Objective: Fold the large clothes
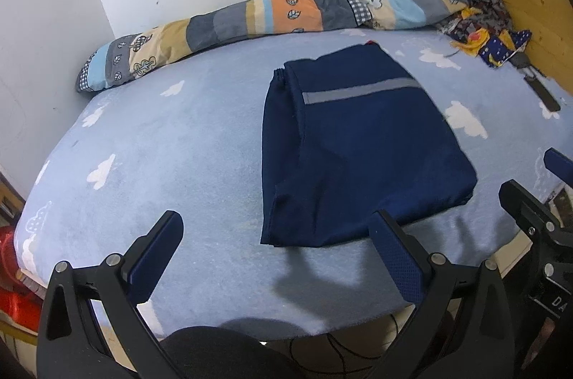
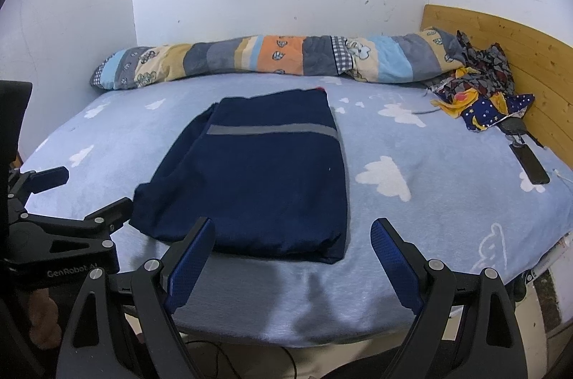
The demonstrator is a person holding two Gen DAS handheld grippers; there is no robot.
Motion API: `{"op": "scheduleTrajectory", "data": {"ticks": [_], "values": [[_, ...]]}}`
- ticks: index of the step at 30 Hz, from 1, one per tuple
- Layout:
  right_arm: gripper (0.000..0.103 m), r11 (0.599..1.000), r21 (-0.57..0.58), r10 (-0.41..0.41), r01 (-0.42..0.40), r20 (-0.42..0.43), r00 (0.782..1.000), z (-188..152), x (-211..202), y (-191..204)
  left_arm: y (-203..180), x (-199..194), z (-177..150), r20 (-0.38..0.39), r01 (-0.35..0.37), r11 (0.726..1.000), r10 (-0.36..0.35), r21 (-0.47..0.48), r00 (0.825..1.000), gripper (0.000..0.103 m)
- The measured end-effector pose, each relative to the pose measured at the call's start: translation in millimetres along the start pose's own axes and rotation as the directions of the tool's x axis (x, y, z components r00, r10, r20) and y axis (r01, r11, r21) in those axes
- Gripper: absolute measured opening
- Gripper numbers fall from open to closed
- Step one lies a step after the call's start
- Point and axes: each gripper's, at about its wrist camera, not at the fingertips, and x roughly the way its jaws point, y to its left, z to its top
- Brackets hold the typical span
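Note:
A navy garment (image 1: 358,150) with a grey reflective stripe lies folded into a flat rectangle on the light blue bed sheet (image 1: 161,146). In the right wrist view the same navy garment (image 2: 258,175) sits just beyond my fingers. My left gripper (image 1: 275,228) hovers open over the sheet near the garment's front left corner, holding nothing. My right gripper (image 2: 292,232) is open too, above the garment's near edge, and nothing is between its fingers. The left gripper (image 2: 82,196) also shows at the left of the right wrist view.
A rolled patchwork quilt (image 2: 268,60) runs along the white wall at the back. Crumpled patterned cloth (image 2: 480,92) and a dark phone (image 2: 530,164) lie by the wooden headboard (image 2: 519,57) at the right. The bed's front edge (image 2: 286,339) is right below the grippers.

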Motion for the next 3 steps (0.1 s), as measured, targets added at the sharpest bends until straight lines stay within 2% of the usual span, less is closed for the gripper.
{"op": "scheduleTrajectory", "data": {"ticks": [3], "values": [[0.091, 1.0, -0.007, -0.014, 0.014, 0.013, 1.0, 0.8, -5.4, -3.0, 5.3, -11.0, 0.4, 0.026, -0.013, 1.0, 0.013, -0.006, 1.0, 0.103]]}}
